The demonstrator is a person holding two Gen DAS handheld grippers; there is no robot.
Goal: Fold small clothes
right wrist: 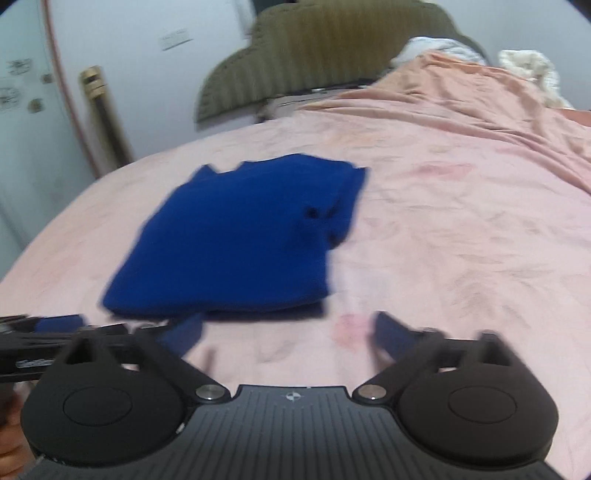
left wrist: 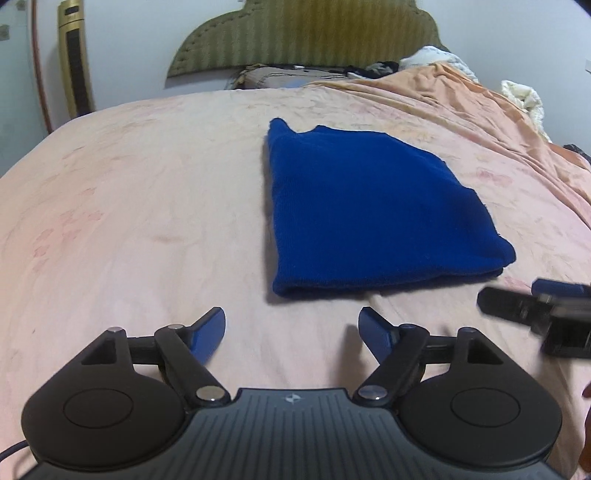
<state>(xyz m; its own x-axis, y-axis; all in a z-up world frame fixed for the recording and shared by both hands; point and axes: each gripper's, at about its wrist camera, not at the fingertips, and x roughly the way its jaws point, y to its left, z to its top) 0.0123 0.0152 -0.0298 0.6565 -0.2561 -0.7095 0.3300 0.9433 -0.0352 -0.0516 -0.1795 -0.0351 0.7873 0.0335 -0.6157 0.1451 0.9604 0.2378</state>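
Lying folded on the pink bed sheet point(left wrist: 129, 203), the blue knitted garment point(left wrist: 369, 214) sits ahead-right of the left gripper point(left wrist: 291, 332), jaws open and empty. From the right gripper point(right wrist: 288, 332), also open, it lies ahead-left, comparably near.

Royal-blue folded garment point(left wrist: 362, 210) on a pale pink bedsheet point(left wrist: 147, 192) with faint floral print; olive striped headboard point(left wrist: 306, 33).

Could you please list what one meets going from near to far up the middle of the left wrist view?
Left hand-held gripper, open → bare pink bedsheet → folded blue garment → dark pillow → green headboard.
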